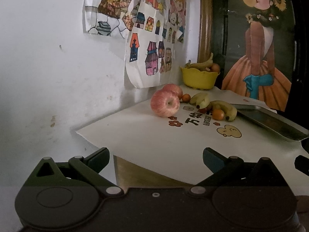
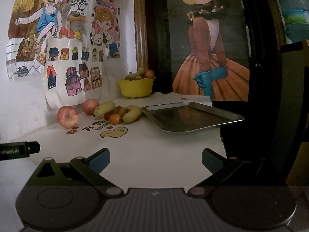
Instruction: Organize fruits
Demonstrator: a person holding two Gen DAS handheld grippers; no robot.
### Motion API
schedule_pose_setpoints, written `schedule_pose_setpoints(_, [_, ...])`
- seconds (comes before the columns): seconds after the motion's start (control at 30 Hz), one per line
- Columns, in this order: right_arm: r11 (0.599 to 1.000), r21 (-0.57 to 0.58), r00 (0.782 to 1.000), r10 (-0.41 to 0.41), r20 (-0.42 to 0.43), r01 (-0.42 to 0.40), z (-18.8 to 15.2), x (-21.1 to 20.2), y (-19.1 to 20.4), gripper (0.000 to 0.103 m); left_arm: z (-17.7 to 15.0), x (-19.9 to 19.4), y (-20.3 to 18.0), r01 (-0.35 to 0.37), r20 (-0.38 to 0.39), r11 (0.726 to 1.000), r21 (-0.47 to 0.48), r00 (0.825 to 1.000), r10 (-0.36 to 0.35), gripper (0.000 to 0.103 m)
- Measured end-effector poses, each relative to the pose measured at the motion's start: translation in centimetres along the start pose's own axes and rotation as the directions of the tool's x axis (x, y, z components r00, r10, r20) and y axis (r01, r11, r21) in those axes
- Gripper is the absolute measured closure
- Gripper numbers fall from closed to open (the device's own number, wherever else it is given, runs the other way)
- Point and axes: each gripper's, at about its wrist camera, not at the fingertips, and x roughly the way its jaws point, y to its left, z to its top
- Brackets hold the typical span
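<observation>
We find the left gripper [image 1: 156, 158] held level at the near edge of the table, its jaws spread wide and empty, aimed along the white printed cloth [image 1: 154, 135]. The right gripper [image 2: 155, 159] sits in the same attitude, jaws also wide apart and holding nothing; the tip of the other tool shows at its left.

Ahead of both, bare cloth lies between the fingers and the fruit. Ahead and left of the right gripper lie two apples [image 2: 68, 116], two bananas [image 2: 133, 114], a small orange fruit [image 2: 115, 119] and some small dark fruits we cannot identify, all clustered and touching. Ahead and right lies an empty metal tray [image 2: 193, 116], just beside the bananas. Farthest off, against the wall, a yellow bowl [image 2: 136, 88] holds more fruit. Drawings [image 2: 63, 77] hang on the wall behind the apples.
</observation>
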Motion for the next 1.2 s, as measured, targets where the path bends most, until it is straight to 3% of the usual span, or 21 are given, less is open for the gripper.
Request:
schedule_pose_setpoints(0.27, [1.000,0.002,1.000,0.025,0.002,-0.025,0.1,0.6,0.1,0.000,0.9,1.4,0.6,0.000,-0.003,1.000,-0.003,1.000,0.000,0.001])
schedule_pose_setpoints(0.53, [0.993,0.008,0.992,0.122,-0.014,-0.122,1.9,1.6,-0.3,0.000,2.6,2.9,1.5,0.015,0.011,1.000,0.007,1.000,-0.015,0.001])
schedule_pose_setpoints(0.73, [0.992,-0.056,0.994,0.108,-0.036,-0.110,3.7,2.8,0.5,0.000,3.7,4.0,1.8,0.043,0.025,0.999,0.033,0.999,-0.044,0.001])
schedule_pose_setpoints(1.2, [0.975,-0.132,0.983,0.166,-0.084,-0.176,8.0,8.0,3.2,0.000,6.4,7.4,1.8,0.091,0.046,0.993,0.070,0.994,-0.094,0.001])
